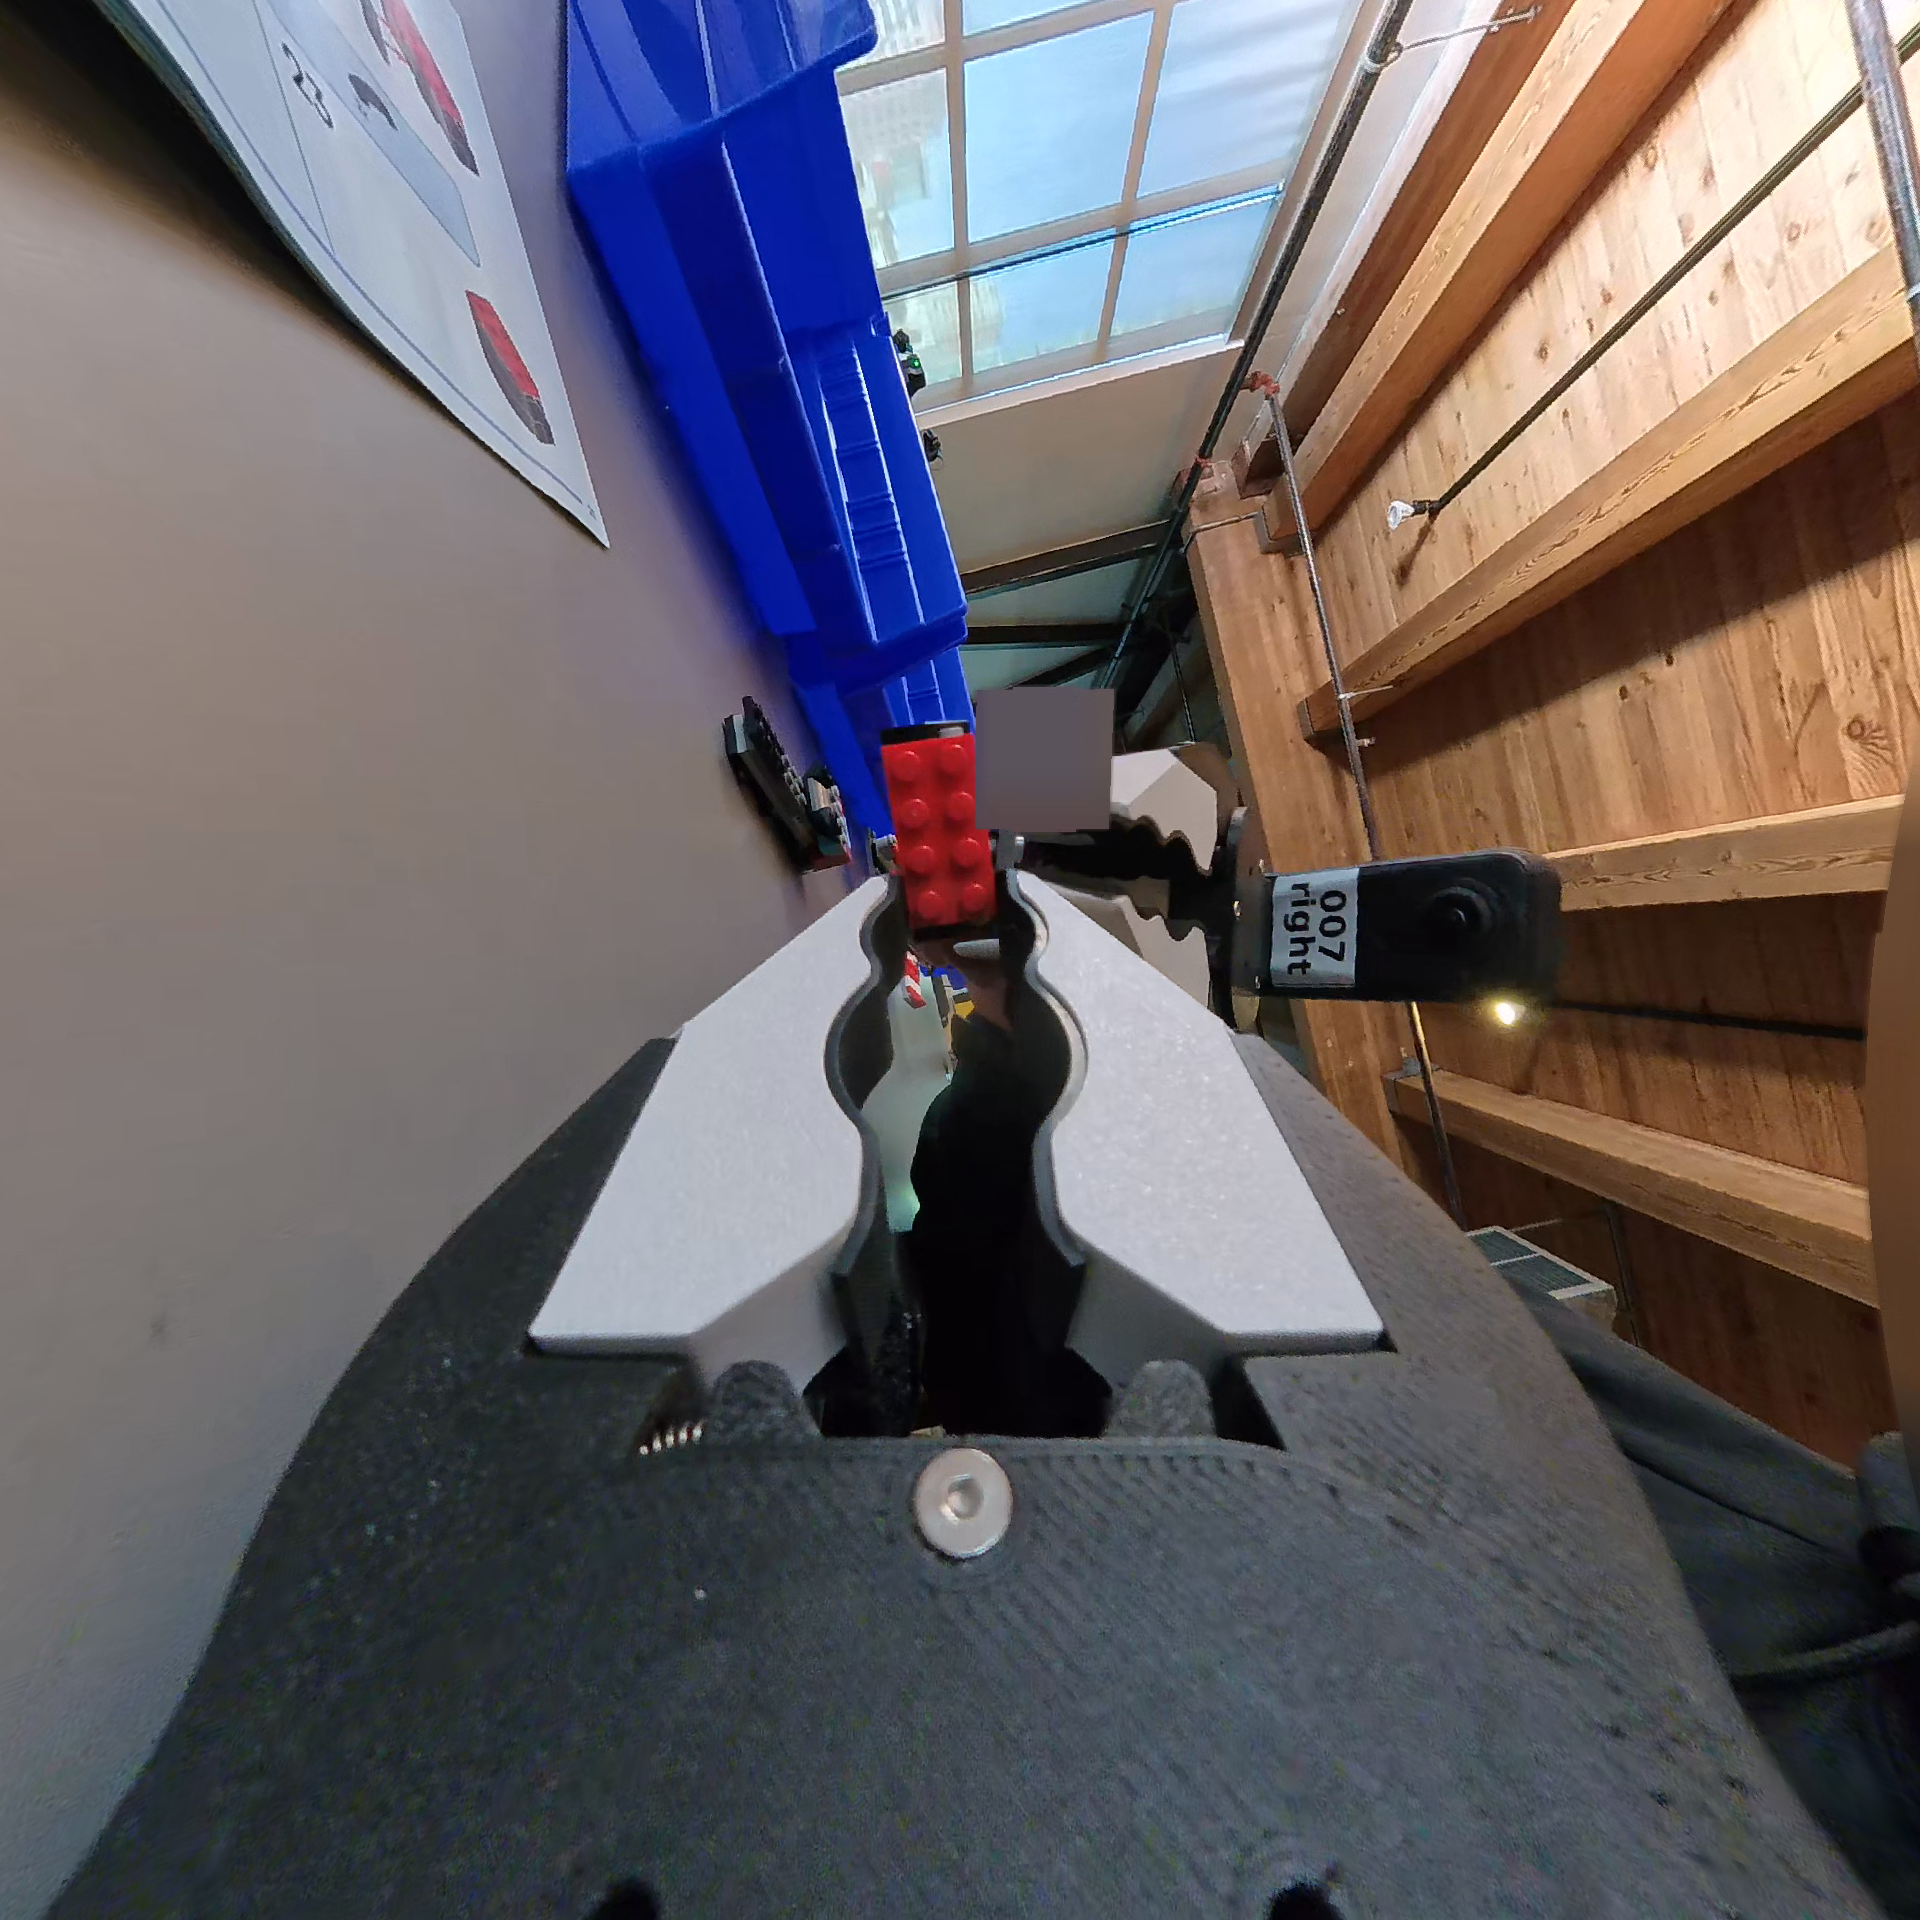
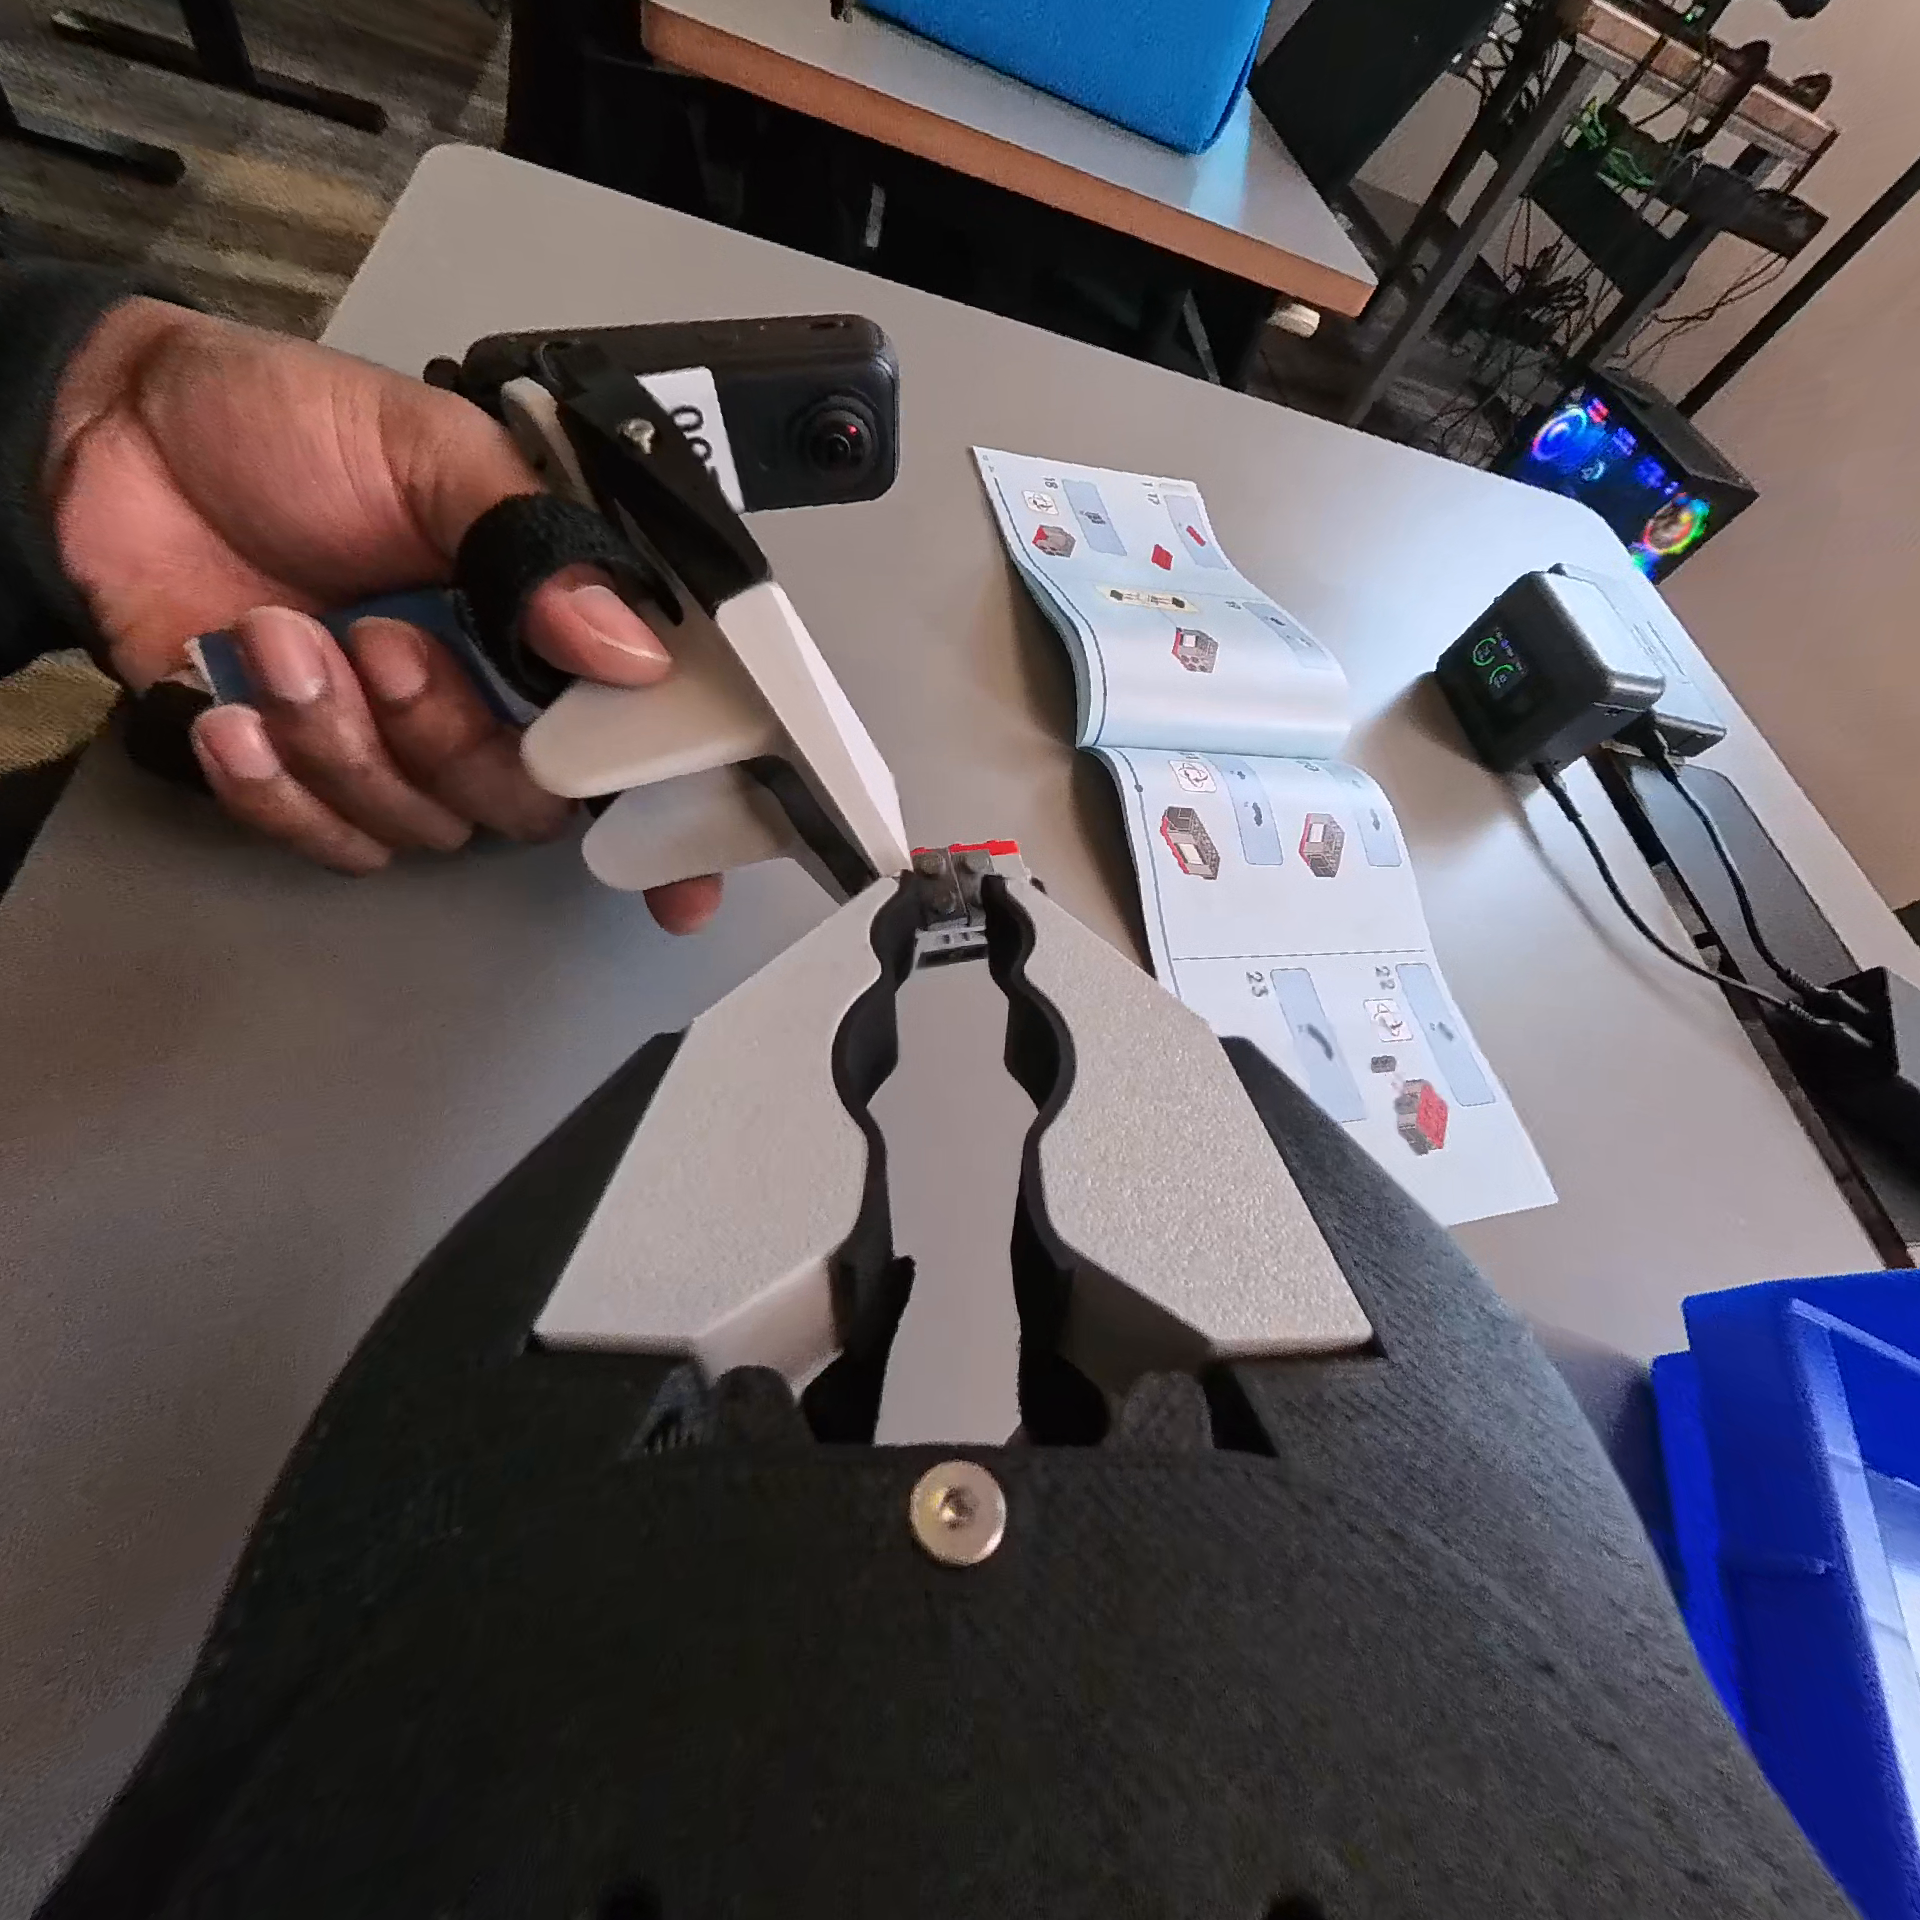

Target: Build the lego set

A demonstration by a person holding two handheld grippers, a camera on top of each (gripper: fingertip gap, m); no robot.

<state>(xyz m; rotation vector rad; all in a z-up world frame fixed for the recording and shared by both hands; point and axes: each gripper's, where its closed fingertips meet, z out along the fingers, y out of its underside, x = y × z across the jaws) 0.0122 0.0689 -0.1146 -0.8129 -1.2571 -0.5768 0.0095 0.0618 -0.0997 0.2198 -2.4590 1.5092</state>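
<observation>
Two grippers pinch one small assembly at frame centre: left gripper (image 1: 951, 904) holds the red brick (image 1: 938, 831), right gripper (image 2: 951, 894) the grey piece (image 2: 948, 914). Light, rigid, likely slippery; grip flat sides.

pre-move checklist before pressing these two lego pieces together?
1. Left gripper shut on the red brick, studs visible: ok.
2. Right gripper shut on the small grey assembly: ok.
3. The two pieces meet at the gripper tips, held above the table: ok.
4. Stud alignment between brick and assembly: cannot tell, the fingers cover the joint.
5. Instruction booklet open and lying flat beside the work: ok.
6. Black lego piece on the table stands apart from the grippers: ok.
</observation>
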